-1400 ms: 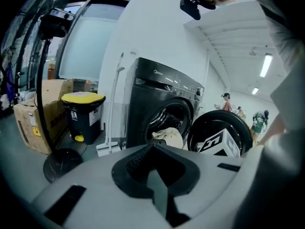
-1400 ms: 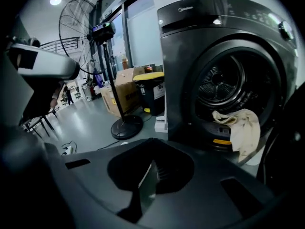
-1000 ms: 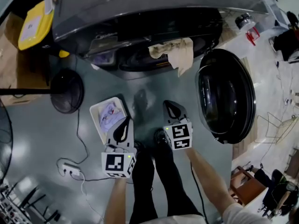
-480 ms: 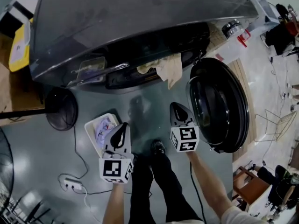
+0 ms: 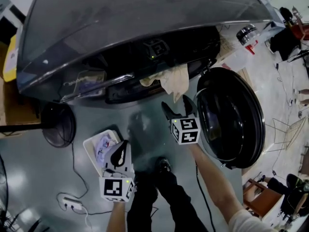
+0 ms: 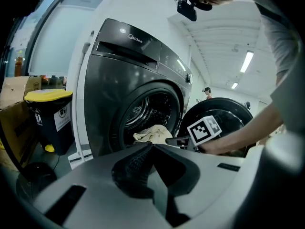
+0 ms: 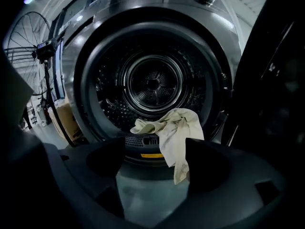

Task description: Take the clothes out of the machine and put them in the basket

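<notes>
Looking steeply down at a laundry corner: at the left a white basket [image 5: 88,148] stands on the grey floor [image 5: 145,129], with pale clothes [image 5: 104,143] already in it; just beside it the left claw [image 5: 121,151] hangs low, its jaws pressed together on nothing; in the middle the washing machine [image 5: 120,28] gapes open, and a cream cloth [image 5: 173,79] is draped over the lip of its drum, one tail hanging down outside; just below that tail is the right claw [image 5: 177,111], whose jaws have just been opening and now stand wide apart, empty, the cloth ahead of them but not yet between the pads; at the right the round door [image 5: 231,115] is swung fully open, close to that claw.

The likely trouble: a pinch on the thin tail alone may slip, dropping the cloth on the floor; a wide swing may knock the door; the basket lies well to the left, so a loose hold could trail the cloth.
</notes>
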The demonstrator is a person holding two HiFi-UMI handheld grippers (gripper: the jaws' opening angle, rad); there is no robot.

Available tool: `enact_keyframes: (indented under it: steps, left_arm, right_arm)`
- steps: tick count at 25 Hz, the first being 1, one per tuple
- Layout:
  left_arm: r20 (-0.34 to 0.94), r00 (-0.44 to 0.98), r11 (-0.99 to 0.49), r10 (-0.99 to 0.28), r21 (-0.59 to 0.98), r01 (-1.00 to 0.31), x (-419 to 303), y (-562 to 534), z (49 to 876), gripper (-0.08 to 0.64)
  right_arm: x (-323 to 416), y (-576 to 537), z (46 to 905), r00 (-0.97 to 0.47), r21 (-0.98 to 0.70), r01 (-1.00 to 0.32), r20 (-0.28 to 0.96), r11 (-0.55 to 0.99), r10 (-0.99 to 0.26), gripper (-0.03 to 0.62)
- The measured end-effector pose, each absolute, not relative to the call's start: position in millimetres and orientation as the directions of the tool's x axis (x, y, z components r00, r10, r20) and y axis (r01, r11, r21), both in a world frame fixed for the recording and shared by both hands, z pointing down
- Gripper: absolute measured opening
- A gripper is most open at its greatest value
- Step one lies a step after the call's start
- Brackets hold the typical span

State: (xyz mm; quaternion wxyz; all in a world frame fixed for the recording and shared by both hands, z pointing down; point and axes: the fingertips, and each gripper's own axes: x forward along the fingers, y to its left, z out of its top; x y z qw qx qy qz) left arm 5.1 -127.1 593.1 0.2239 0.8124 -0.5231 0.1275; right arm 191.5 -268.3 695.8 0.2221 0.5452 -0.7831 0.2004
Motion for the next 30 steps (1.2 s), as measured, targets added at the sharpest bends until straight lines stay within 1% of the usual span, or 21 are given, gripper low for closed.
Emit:
enact_keyframes:
  steps: [6, 9, 12, 14, 19, 25, 26, 27, 28, 30]
  left_arm:
    - [0.436, 0.405, -0.334, -0.803, 0.232, -0.913, -18.2, -124.4, 624.4, 0.018]
    - [0.425, 0.394, -0.328, -0.815, 0.224, -0.918, -30.8, -125.1, 637.8, 0.018]
    - [0.406, 0.390, -0.335, -0.826, 0.203, -0.920, -38.3, -123.0, 650.9, 0.018]
    - [0.416, 0.388, -0.333, -0.822, 0.202, -0.921, -42.6, -119.7, 659.8, 0.018]
    - [0.436, 0.379, -0.333, -0.816, 0.181, -0.925, -56.5, -114.4, 679.1, 0.018]
    - [0.431, 0.363, -0.316, -0.826, 0.179, -0.932, -63.8, -117.7, 687.1, 0.018]
    - [0.432, 0.364, -0.316, -0.825, 0.182, -0.931, -63.5, -117.4, 687.9, 0.018]
    - [0.429, 0.365, -0.316, -0.826, 0.184, -0.931, -63.3, -117.4, 688.2, 0.018]
    - [0.428, 0.366, -0.316, -0.826, 0.186, -0.930, -63.3, -116.4, 689.3, 0.018]
    - [0.441, 0.366, -0.314, -0.820, 0.188, -0.931, -64.3, -111.8, 693.8, 0.018]
  right_arm:
    - [195.1, -316.7, 736.0, -0.256, -0.029, -0.955, 0.581, 0.295, -0.772, 0.403]
    - [202.8, -344.2, 755.5, -0.208, 0.009, -0.964, 0.594, 0.266, -0.777, 0.415]
    - [204.6, -366.6, 770.5, -0.184, 0.067, -0.958, 0.602, 0.278, -0.777, 0.423]
    - [199.8, -380.5, 779.5, -0.178, 0.084, -0.955, 0.601, 0.283, -0.779, 0.425]
    - [204.1, -410.4, 794.7, -0.118, 0.086, -0.974, 0.602, 0.211, -0.790, 0.425]
    - [213.0, -417.2, 799.0, -0.064, 0.067, -0.990, 0.588, 0.128, -0.806, 0.420]
    - [215.3, -416.6, 798.2, -0.054, 0.070, -0.991, 0.586, 0.117, -0.808, 0.388]
    - [217.6, -415.8, 797.4, -0.047, 0.072, -0.991, 0.588, 0.110, -0.808, 0.313]
    - [219.2, -414.9, 797.1, -0.044, 0.074, -0.991, 0.592, 0.109, -0.805, 0.264]
    - [218.9, -412.4, 798.2, -0.054, 0.085, -0.987, 0.609, 0.133, -0.791, 0.195]
